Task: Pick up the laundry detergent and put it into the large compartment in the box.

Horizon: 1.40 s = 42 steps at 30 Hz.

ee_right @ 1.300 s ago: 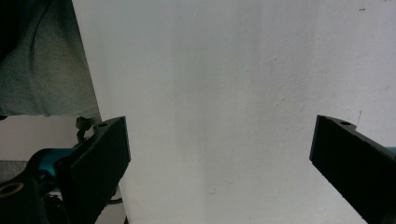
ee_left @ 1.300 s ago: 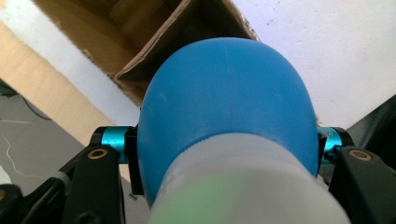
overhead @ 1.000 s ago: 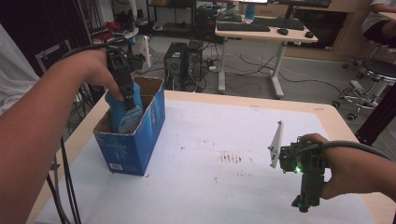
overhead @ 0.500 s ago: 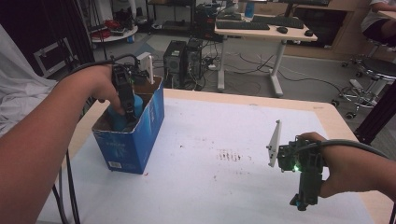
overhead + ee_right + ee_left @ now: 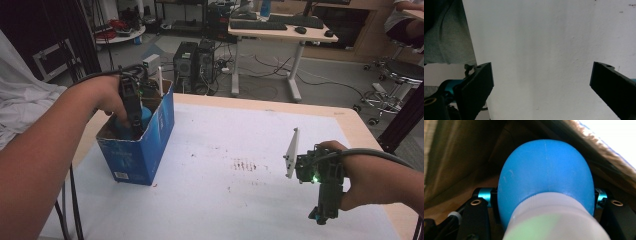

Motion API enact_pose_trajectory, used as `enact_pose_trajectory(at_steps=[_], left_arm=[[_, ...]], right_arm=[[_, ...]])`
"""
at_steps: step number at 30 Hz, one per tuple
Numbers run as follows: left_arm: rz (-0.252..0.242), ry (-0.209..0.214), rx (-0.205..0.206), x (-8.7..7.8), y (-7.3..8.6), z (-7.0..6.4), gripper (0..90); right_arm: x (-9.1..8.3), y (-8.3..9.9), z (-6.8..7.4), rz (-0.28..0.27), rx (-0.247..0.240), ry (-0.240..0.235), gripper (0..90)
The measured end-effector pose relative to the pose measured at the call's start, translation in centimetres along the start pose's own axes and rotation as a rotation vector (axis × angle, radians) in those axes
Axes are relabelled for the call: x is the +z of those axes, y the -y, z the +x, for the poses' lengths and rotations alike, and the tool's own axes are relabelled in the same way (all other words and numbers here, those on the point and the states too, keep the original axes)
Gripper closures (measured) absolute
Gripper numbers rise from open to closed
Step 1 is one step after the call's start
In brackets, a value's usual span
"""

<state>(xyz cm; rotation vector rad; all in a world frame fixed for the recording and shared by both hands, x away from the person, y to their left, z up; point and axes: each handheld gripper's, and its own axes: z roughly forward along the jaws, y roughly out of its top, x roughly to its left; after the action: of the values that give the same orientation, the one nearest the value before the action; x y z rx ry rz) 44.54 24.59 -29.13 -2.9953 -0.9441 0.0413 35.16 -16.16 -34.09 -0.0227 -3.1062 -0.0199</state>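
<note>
1. Compared with a second ago, left gripper (image 5: 131, 112) is sitting lower and further toward the far end of the open blue cardboard box (image 5: 150, 145), carrying the rounded blue plastic bottle with the white neck (image 5: 142, 116) down with it.
2. Right gripper (image 5: 324, 212) is showing no change over the same span; same spot near the table's right edge.
3. Left tongs are clamping the blue bottle: in the left gripper view the bottle (image 5: 545, 185) is sitting between the two black jaws, its sides pressing against both, white ribbed neck toward the camera.
4. Bottle is sitting inside the box; brown inner walls of the box (image 5: 454, 157) are surrounding it in the left gripper view. Whether it is touching the box floor, cannot tell.
5. Box is standing upright at the left of the white tabletop (image 5: 240, 200), near the far left corner.
6. Right tongs (image 5: 541, 85) are standing wide, nothing between them, pointing at bare white tabletop (image 5: 544, 45).
7. Right gripper's grey three-cornered plate (image 5: 291, 152) is sticking up on its left side, with a green light glowing on the body.
8. Grippers are well apart, box at one side, right hand at the other.
9. Faint reddish-brown smudges (image 5: 244, 165) are marking the tabletop between them.
</note>
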Motion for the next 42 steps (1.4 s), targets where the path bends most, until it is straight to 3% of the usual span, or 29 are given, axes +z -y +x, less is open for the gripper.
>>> enact_pose_trajectory(at_steps=[9,15,19,27,42], left_arm=[[-0.019,0.009,-0.019,0.0,0.4,0.2,38.9],[-0.003,0.000,-0.028,0.0,0.3,0.2,37.6],[-0.010,-0.019,-0.015,-0.4,0.2,0.1,31.8],[-0.006,-0.021,-0.027,-0.4,0.1,0.0,31.8],[-0.018,-0.014,-0.048,-2.2,0.6,0.0,30.4]], right_arm=[[0.1,-0.3,0.0,0.003,-0.008,0.003,4.2],[0.1,-0.3,-0.1,-0.001,-0.012,0.006,4.2],[0.1,-0.2,0.0,0.003,-0.009,0.018,4.2],[0.1,-0.2,0.1,0.003,0.002,0.020,4.2],[0.2,-0.4,0.1,0.000,-0.014,0.024,4.2]])
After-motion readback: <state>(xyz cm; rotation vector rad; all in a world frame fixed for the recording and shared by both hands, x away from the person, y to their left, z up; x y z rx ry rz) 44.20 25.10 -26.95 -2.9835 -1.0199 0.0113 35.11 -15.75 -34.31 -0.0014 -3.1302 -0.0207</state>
